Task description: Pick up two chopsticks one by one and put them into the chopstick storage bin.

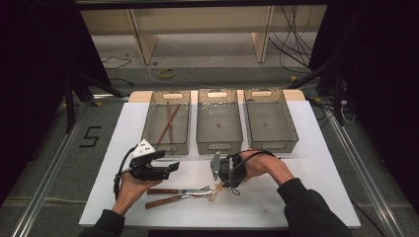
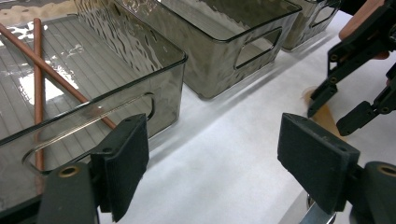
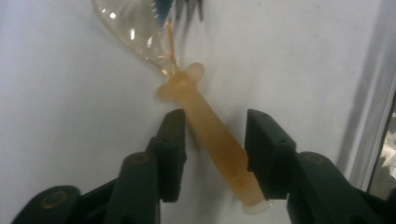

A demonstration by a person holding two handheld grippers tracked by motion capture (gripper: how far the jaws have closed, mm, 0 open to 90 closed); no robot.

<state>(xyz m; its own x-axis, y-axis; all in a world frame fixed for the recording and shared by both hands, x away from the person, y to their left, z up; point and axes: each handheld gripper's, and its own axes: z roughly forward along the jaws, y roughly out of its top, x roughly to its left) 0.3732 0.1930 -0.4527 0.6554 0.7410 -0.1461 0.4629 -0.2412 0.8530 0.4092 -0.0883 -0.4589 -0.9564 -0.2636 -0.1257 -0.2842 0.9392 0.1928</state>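
A white-covered desk carries three clear bins. The plastic spoon lies just before them; the right gripper straddles its handle, jaws not visibly pinching. It looks light, stiff and slippery: grip mid-handle. The left gripper hangs spread, empty.

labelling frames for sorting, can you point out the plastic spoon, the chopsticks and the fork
plastic spoon (image 3: 212,130), right gripper view, middle of its orange handle
chopsticks (image 2: 38,65), left gripper view, shaft of one stick inside the bin
fork (image 1: 197,189), high view, metal neck near the tines
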